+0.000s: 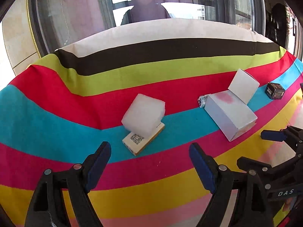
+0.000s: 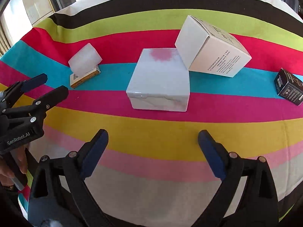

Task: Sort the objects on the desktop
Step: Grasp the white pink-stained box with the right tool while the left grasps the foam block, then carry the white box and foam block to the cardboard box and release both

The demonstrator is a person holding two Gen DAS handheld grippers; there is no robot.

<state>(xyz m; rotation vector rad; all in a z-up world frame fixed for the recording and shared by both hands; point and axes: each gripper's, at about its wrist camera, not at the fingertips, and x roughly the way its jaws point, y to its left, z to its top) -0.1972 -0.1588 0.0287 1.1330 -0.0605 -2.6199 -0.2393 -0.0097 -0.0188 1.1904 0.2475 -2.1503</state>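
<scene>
A white foam block [image 1: 143, 114] leans on a small yellow-edged box with a QR code [image 1: 140, 142]; both also show in the right wrist view, the block [image 2: 84, 60] on the box [image 2: 83, 78]. A flat white box with a pink stain [image 1: 230, 113] [image 2: 160, 79] lies mid-table, and a white printed carton [image 1: 243, 87] [image 2: 212, 47] leans on its far edge. A small black box [image 1: 275, 90] [image 2: 289, 87] sits at the right. My left gripper [image 1: 149, 153] [image 2: 45, 87] is open and empty just before the QR box. My right gripper [image 2: 153, 140] [image 1: 261, 147] is open and empty before the stained box.
A striped multicoloured cloth [image 1: 56, 113] covers the table. A small patterned object [image 1: 202, 100] lies against the stained box's left end. A person [image 1: 145, 5] sits beyond the far edge, with windows behind.
</scene>
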